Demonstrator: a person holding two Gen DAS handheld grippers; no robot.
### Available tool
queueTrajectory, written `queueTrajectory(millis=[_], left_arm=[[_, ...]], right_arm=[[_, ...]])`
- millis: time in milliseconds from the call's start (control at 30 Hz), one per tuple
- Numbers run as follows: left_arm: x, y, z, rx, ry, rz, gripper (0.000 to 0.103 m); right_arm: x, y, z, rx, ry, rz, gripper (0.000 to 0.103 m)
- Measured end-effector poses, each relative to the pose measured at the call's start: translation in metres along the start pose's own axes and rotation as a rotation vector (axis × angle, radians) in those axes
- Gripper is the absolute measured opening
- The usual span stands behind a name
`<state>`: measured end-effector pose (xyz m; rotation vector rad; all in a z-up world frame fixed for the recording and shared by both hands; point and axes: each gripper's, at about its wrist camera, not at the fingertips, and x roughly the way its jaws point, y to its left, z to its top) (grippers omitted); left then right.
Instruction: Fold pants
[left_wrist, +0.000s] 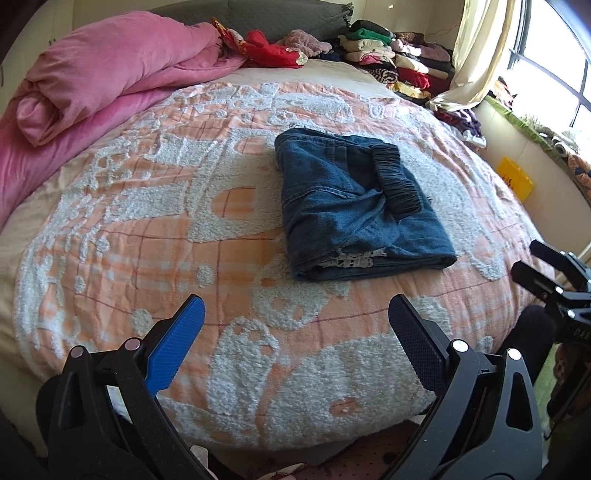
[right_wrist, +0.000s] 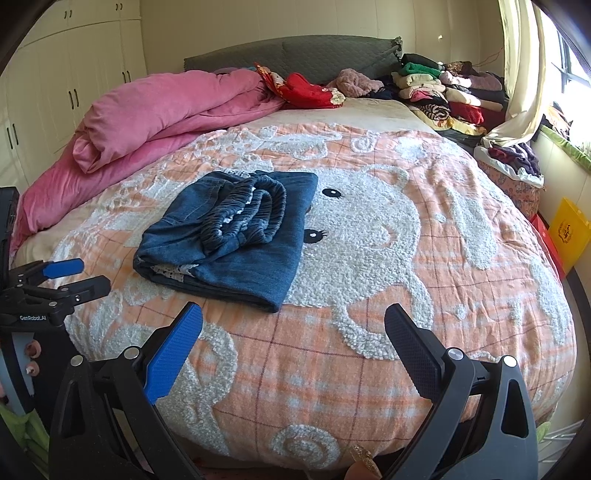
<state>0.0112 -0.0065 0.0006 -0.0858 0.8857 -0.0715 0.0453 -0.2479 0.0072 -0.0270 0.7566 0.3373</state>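
Note:
Blue denim pants (left_wrist: 354, 206) lie folded in a compact stack on the orange and white bedspread (left_wrist: 155, 229), elastic waistband on top. They also show in the right wrist view (right_wrist: 236, 240), left of centre. My left gripper (left_wrist: 295, 325) is open and empty, held above the bed's near edge, short of the pants. My right gripper (right_wrist: 293, 332) is open and empty, also near the bed's front edge, to the right of the pants. The right gripper shows at the left wrist view's right edge (left_wrist: 543, 269); the left gripper shows at the right wrist view's left edge (right_wrist: 74, 277).
A rolled pink duvet (left_wrist: 103, 85) lies at the bed's far left. Stacks of folded clothes (left_wrist: 391, 55) sit at the far right by the curtain (left_wrist: 476, 48). A yellow bag (right_wrist: 569, 229) stands on the floor at the right. White wardrobes (right_wrist: 70, 74) line the left wall.

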Motion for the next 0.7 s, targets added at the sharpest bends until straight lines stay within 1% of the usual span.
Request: queueTrajectory(millis=[67, 100, 167, 200, 267, 300, 333, 367, 400, 433, 467, 500, 533, 600, 633, 667, 700], left_arm=[[0.003, 0.004, 0.002, -0.007, 0.010, 0.012, 0.093], [0.005, 0.014, 0.004, -0.028, 0.018, 0.016, 0.093], [0.008, 0.026, 0.009, -0.058, 0.021, 0.030, 0.093], [0.009, 0.041, 0.015, -0.079, 0.008, 0.059, 0.093], [0.011, 0.062, 0.026, -0.102, -0.011, 0.103, 0.093], [0.016, 0.084, 0.037, -0.131, -0.023, 0.140, 0.093], [0.019, 0.096, 0.043, -0.149, -0.027, 0.166, 0.093], [0.024, 0.114, 0.052, -0.171, -0.028, 0.207, 0.093], [0.033, 0.136, 0.063, -0.190, -0.022, 0.261, 0.093], [0.042, 0.157, 0.072, -0.214, -0.016, 0.316, 0.093], [0.054, 0.178, 0.081, -0.248, -0.003, 0.364, 0.093], [0.064, 0.194, 0.087, -0.271, 0.014, 0.390, 0.093], [0.079, 0.215, 0.093, -0.305, 0.039, 0.425, 0.093], [0.107, 0.245, 0.100, -0.350, 0.100, 0.489, 0.093], [0.119, 0.257, 0.100, -0.367, 0.133, 0.517, 0.095], [0.130, 0.267, 0.099, -0.391, 0.152, 0.512, 0.095], [0.132, 0.273, 0.097, -0.403, 0.110, 0.494, 0.095]], right_arm=[[0.004, -0.006, 0.003, 0.010, 0.000, -0.018, 0.098], [0.006, -0.011, 0.005, 0.017, -0.002, -0.029, 0.098], [0.010, -0.029, 0.010, 0.046, -0.001, -0.056, 0.098], [0.012, -0.036, 0.013, 0.055, -0.001, -0.069, 0.098], [0.017, -0.063, 0.021, 0.091, -0.003, -0.120, 0.098], [0.019, -0.078, 0.025, 0.109, 0.000, -0.139, 0.098], [0.023, -0.100, 0.031, 0.133, 0.002, -0.168, 0.098], [0.026, -0.116, 0.036, 0.148, 0.003, -0.194, 0.098], [0.031, -0.135, 0.040, 0.163, 0.010, -0.220, 0.098], [0.040, -0.164, 0.047, 0.184, 0.030, -0.268, 0.098], [0.047, -0.181, 0.050, 0.193, 0.040, -0.291, 0.098], [0.055, -0.201, 0.054, 0.210, 0.051, -0.325, 0.098], [0.065, -0.226, 0.058, 0.235, 0.065, -0.378, 0.098], [0.085, -0.273, 0.066, 0.305, 0.091, -0.443, 0.098], [0.093, -0.284, 0.067, 0.324, 0.093, -0.468, 0.098], [0.102, -0.302, 0.070, 0.350, 0.094, -0.486, 0.098], [0.102, -0.302, 0.070, 0.350, 0.094, -0.486, 0.098]])
